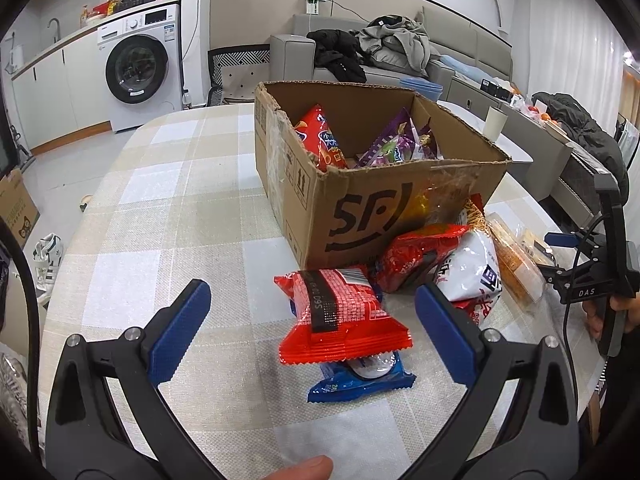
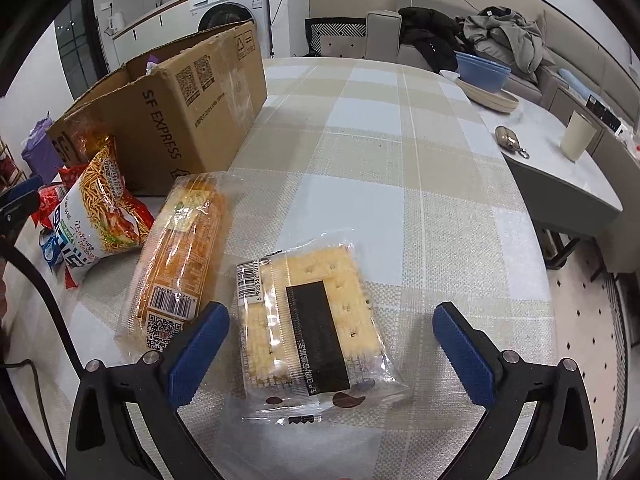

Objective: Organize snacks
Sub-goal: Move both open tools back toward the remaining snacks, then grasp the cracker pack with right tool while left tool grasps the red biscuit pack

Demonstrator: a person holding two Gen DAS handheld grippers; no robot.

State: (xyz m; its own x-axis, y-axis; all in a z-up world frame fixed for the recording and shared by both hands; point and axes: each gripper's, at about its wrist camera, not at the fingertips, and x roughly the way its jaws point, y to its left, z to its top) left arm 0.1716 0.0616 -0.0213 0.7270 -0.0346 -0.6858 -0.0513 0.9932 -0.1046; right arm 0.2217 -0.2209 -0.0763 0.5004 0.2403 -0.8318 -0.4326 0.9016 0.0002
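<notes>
Two claws are ours, and both stand wide open with nothing between their blue pads. Our left claw [image 1: 312, 328] hangs just above a red snack packet [image 1: 340, 320] that lies on a blue packet [image 1: 360, 380] on the checked tabletop [image 1: 180, 220]. Just beyond these, a red and white bag [image 1: 452, 268] and a clear-wrapped orange loaf [image 1: 516, 268] lie against the open cardboard box [image 1: 360, 204]. Inside the box we see a red bag [image 1: 320, 140] and a purple bag [image 1: 396, 144]. Our right claw [image 2: 330, 330] hovers over a clear packet of crackers [image 2: 316, 320], flat on the tabletop between the pads. Beside its left pad lies the loaf, then a noodle snack bag [image 2: 102, 204] against the box. Farther off stand a cream cup [image 2: 576, 136] and a blue bowl [image 2: 482, 70].
</notes>
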